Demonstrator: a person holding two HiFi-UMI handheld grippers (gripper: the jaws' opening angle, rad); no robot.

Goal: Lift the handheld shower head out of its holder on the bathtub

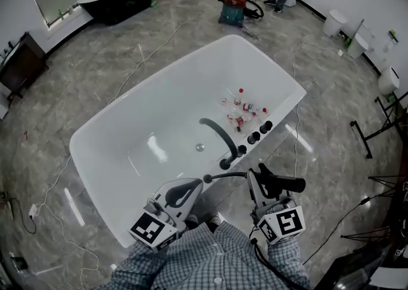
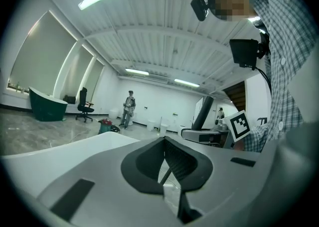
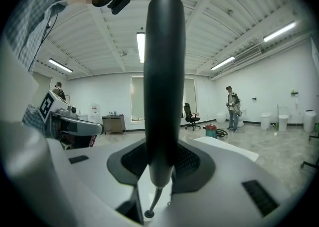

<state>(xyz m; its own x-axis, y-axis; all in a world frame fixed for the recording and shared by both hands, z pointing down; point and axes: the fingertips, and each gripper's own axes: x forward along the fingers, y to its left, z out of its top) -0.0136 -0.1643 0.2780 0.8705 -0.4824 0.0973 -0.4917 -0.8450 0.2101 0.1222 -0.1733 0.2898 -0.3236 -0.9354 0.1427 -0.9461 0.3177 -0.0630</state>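
Step in hand: the lift-out, judged all but done. The right gripper (image 3: 160, 168) is clenched on the black shower head (image 3: 164, 71), which stands upright between its fingers. Its hose (image 3: 154, 196) runs below them to a small round socket (image 3: 148, 214) — the handle appears clear of it. The left gripper (image 2: 167, 168) is slack, with its jaws slightly apart and nothing clamped. The next move calls for a steady raise beside the bathtub (image 1: 127, 136), minding hose tension.

One bathtub (image 1: 159, 104), one shower head (image 1: 287, 185), two tools (image 1: 192, 188) (image 1: 264, 182).
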